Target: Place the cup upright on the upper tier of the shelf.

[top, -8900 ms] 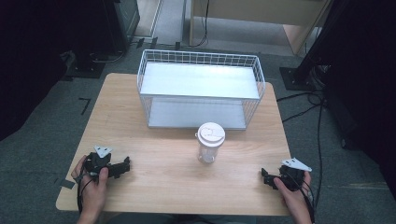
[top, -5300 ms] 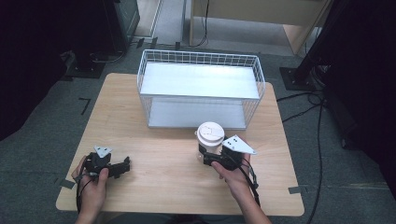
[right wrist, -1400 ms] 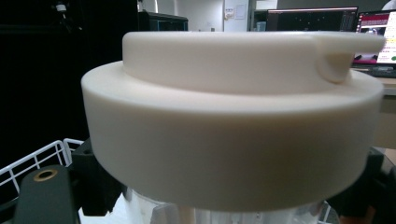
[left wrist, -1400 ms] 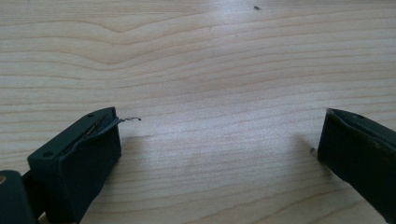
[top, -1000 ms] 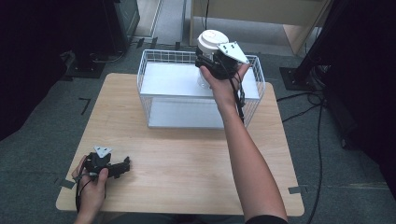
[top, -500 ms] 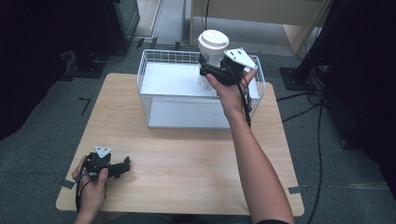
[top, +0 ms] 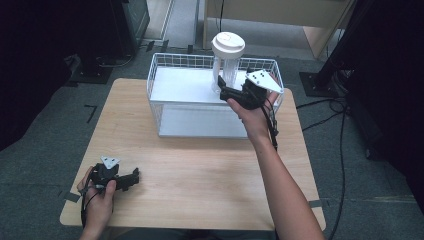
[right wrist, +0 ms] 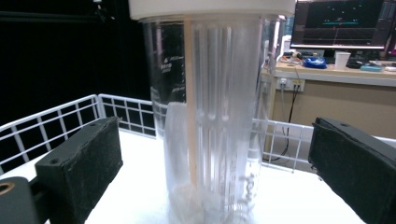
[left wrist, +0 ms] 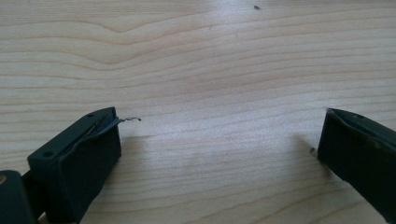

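Standing upright inside the wire basket [top: 159,75], toward its far right corner, the clear cup [top: 227,62] with a white lid rises well above the rim in the high view. The right gripper [top: 223,91] sits just on its near side over the basket's right end; its jaws have just been opening. The left gripper [top: 134,176] rests near the tabletop's near left corner, with bare wood [top: 200,170] stretching wide between it and the basket's front wall.

From the left gripper view, both black jaws stand far apart over bare wood grain [left wrist: 210,70], nothing between them.

From the right gripper view, the cup [right wrist: 210,116] stands between the spread pads, a gap on each side, the basket's wire wall [right wrist: 56,121] close behind.
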`<action>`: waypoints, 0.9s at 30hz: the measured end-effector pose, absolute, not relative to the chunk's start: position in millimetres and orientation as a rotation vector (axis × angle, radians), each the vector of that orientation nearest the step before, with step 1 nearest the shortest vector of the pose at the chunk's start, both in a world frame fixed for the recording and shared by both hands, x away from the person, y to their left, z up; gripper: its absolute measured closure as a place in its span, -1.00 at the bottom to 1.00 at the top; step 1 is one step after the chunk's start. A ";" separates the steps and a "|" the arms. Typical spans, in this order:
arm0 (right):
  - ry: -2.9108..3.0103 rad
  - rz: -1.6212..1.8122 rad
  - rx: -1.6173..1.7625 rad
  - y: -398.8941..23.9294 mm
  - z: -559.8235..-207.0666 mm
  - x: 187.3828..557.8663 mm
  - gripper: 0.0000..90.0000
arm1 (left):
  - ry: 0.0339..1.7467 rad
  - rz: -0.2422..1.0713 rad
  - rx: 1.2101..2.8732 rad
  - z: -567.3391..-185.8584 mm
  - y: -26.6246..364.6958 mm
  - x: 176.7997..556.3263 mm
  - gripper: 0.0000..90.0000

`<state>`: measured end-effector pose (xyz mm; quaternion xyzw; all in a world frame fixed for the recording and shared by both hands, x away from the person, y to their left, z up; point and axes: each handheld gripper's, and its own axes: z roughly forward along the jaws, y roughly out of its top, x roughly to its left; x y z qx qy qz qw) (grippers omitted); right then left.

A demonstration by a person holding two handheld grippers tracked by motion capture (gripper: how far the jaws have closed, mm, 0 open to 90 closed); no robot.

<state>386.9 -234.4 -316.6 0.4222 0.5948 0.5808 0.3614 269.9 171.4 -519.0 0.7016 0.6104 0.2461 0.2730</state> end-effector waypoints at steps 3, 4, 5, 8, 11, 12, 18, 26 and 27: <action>1.533 1.508 1.077 -239.7 -320.2 376.2 -0.93 | 1.642 0.663 1.888 -519.0 171.4 269.9 -1.00; 1.538 1.509 1.075 -241.0 -321.1 373.1 -0.93 | 1.642 0.662 1.888 -519.0 171.4 269.9 -1.00; 1.538 1.509 1.075 -241.0 -321.1 373.1 -0.93 | 1.642 0.662 1.888 -519.0 171.4 269.9 -1.00; 1.546 1.496 1.061 -243.8 -325.0 364.0 -0.93 | 1.642 0.663 1.889 -518.9 171.4 269.9 -1.00; 1.554 1.487 1.029 -248.7 -327.5 355.3 -0.93 | 1.643 0.663 1.888 -518.9 171.4 269.9 -1.00; 1.552 1.495 1.027 -253.0 -329.0 349.9 -0.93 | 1.643 0.662 1.887 -519.0 171.3 269.9 -1.00; 1.551 1.499 1.019 -263.7 -333.2 336.2 -0.93 | 1.644 0.662 1.887 -519.0 171.3 269.9 -1.00; 1.555 1.490 1.037 -282.2 -350.3 315.9 -0.93 | 1.644 0.663 1.887 -519.0 171.2 269.9 -1.00; 1.553 1.491 1.045 -284.5 -352.5 314.0 -0.93 | 1.644 0.662 1.886 -519.0 171.2 269.8 -1.00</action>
